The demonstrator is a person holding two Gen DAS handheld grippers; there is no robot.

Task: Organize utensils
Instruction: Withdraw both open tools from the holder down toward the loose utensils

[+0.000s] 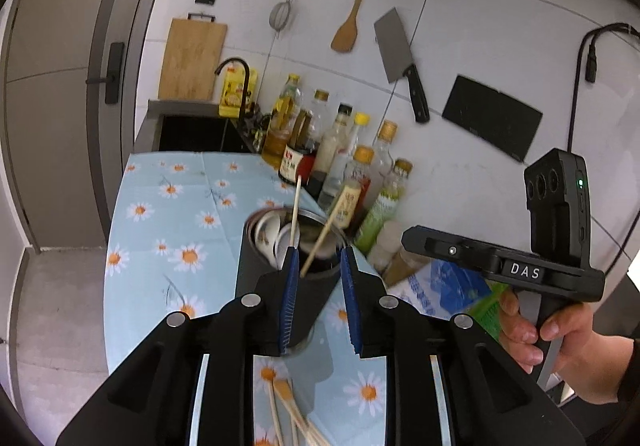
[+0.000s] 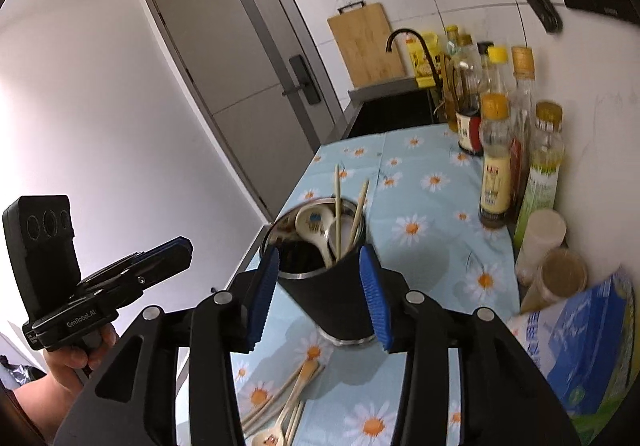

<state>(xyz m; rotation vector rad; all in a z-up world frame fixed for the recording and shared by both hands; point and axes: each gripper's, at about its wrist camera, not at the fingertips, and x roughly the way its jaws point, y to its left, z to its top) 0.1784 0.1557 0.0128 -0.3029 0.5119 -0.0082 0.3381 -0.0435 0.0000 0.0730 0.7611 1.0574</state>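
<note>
**Steel-lined holder half filled, loose utensils waiting at the near edge**

Steel rim and black sleeve mark the utensil holder (image 2: 328, 270), which stands upright on the daisy-print cloth (image 1: 168, 214) covering the counter, towards its left edge and well clear of the sink at the far end. That spot makes sense — both hands can reach it from the front. Inside it a white ceramic spoon (image 2: 316, 224) lies against the wall, bowl up, and two chopsticks (image 2: 338, 214) lean out over the rim, handles down, as stored utensils should.

At the near edge, just in front of the holder's base, more chopsticks and a wooden spoon (image 2: 304, 378) lie flat in a loose heap with a second white spoon (image 2: 268, 438); these look like the ones left to sort.

The left gripper (image 1: 320, 282) hangs in front of the holder with its blue pads narrowly apart and nothing between them. The right gripper (image 2: 320, 286) stands wider, its pads framing the holder on either side without touching it, also empty. I judge both are between picks, free to drop to the heap.

Along the right edge, against the tiled wall, a row of sauce bottles (image 2: 496, 162) and jars is kept out of the working space — a blue-and-white carton (image 2: 580, 338) leans at the near right corner.
</note>
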